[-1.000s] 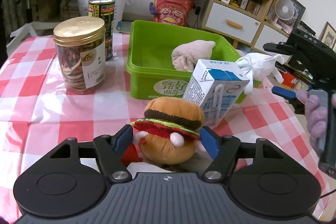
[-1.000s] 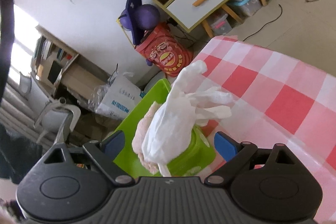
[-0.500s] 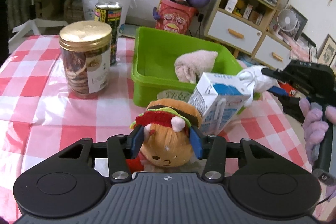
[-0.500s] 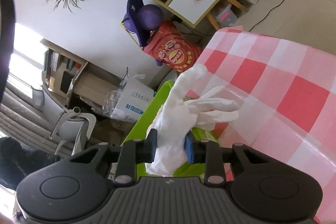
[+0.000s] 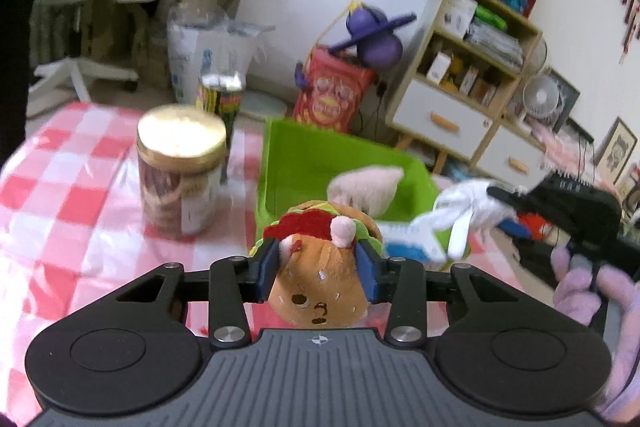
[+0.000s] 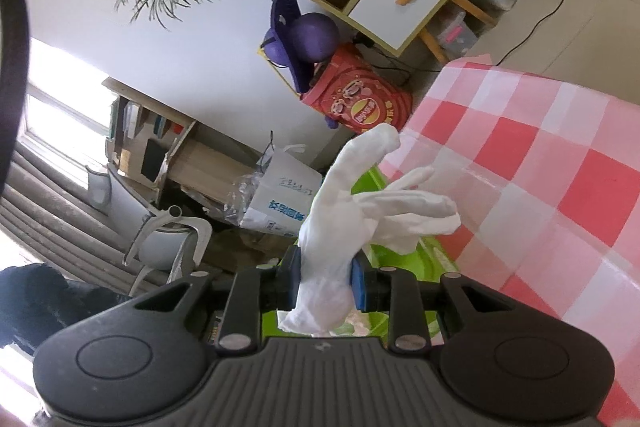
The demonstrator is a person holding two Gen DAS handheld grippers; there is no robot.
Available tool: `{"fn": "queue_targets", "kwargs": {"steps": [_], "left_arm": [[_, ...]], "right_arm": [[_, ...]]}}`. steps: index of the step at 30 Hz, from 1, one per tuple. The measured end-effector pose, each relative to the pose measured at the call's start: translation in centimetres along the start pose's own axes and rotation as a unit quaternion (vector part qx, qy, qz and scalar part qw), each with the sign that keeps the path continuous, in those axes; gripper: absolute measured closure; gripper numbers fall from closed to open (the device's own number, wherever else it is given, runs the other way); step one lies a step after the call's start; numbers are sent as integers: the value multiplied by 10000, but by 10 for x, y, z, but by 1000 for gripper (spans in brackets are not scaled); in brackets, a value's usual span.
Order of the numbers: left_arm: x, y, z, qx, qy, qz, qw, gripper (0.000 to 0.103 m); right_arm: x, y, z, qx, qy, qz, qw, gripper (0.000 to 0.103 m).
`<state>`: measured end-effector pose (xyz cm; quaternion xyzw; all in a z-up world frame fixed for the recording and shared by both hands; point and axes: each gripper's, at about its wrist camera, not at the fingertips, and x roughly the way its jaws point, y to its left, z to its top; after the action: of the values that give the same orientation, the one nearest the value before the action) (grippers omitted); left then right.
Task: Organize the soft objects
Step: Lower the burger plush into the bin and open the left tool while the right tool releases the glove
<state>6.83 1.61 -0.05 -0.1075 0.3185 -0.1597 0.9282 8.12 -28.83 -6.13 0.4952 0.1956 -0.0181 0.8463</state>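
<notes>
My left gripper (image 5: 316, 267) is shut on a plush hamburger toy (image 5: 320, 267) and holds it tilted, above the checked tablecloth, in front of the green bin (image 5: 304, 155). A beige plush (image 5: 364, 187) lies inside the bin. My right gripper (image 6: 326, 283) is shut on a white cloth glove (image 6: 352, 215), lifted above the bin's corner (image 6: 424, 259). In the left wrist view the right gripper (image 5: 504, 203) and the glove (image 5: 464, 211) hang at the bin's right side.
A gold-lidded jar of snacks (image 5: 180, 179) and a tall can (image 5: 220, 107) stand left of the bin. A blue and white milk carton (image 5: 412, 243) stands in front of the bin's right corner. The pink checked tablecloth (image 6: 540, 163) stretches right. Shelves and a chair stand beyond the table.
My left gripper closed on the hamburger toy and lifted it, tipping it. My right gripper closed on the white glove and lifted it.
</notes>
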Motion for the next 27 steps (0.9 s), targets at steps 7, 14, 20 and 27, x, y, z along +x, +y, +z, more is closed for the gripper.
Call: {"fn": "queue_targets", "kwargs": {"steps": [7,14,20,27], "left_arm": [[5,-6,27,3,-295,48,9996,61],[43,-23,39,196,-254,37,9995,61],[76,-22,44,156,-178,112,9997,60],[97,-24,43,257,-119,242,9993,59]], "right_arm": [[5,6,-3,29,46,113,9999,93],[14,4,-4,56,94,49,9999,93],[28,3,-10,-140,292,-202,9993,93],[37,1,-19,-463,412,-576,9964,91]]}}
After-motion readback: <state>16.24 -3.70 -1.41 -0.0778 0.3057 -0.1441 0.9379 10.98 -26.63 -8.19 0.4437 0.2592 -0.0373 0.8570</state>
